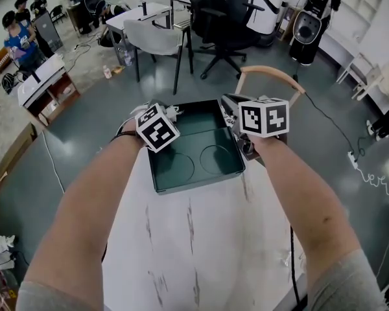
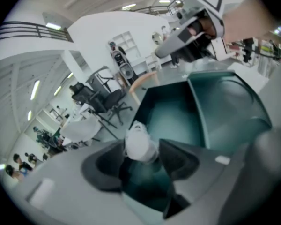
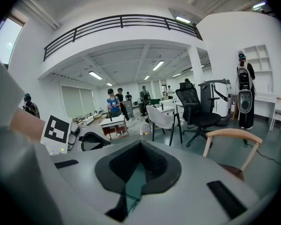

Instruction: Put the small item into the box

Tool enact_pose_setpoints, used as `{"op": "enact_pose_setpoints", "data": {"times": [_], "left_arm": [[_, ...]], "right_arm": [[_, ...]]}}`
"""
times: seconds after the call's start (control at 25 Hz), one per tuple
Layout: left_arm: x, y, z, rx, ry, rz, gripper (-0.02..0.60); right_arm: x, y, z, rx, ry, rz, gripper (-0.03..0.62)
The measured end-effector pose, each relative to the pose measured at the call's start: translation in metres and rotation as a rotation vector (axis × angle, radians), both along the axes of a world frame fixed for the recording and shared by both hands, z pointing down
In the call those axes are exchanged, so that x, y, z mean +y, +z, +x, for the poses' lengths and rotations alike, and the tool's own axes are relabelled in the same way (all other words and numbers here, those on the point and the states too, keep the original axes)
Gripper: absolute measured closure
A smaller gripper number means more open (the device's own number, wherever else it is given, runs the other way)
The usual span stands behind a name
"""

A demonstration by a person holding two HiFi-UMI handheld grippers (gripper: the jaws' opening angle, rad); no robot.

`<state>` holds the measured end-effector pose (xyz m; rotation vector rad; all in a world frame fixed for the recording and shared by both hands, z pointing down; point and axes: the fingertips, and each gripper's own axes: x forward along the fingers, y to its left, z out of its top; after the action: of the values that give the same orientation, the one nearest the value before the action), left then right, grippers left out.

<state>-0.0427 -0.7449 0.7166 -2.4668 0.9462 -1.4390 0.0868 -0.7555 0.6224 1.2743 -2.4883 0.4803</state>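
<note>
As jaws of left claw point(image 2: 143, 157) flank small item point(image 2: 139, 142), box point(image 2: 227, 111) interior lies open beneath.

The box point(image 1: 157, 173) is dark green and square, with low walls and an open top. It sits at the far end of the white table point(image 1: 194, 251). Two thin rings are marked on its floor, side by side. Nothing lies inside it. My right gripper point(image 3: 135, 175) pinches its right wall, and a thin green strip shows between those jaws. The item point(image 2: 139, 143) is small, white and crumpled. It is between the tips of my left gripper point(image 2: 143, 150), over the near left part of the box, above the floor.
</note>
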Motion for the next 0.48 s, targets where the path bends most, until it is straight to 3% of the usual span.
{"op": "enact_pose_setpoints", "data": {"times": [0.48], "left_arm": [[0.003,-0.016,-0.013,0.034,-0.025,0.013,0.318]], "right_arm": [[0.006,-0.008,-0.008,0.011,0.007,-0.003,0.586]]}}
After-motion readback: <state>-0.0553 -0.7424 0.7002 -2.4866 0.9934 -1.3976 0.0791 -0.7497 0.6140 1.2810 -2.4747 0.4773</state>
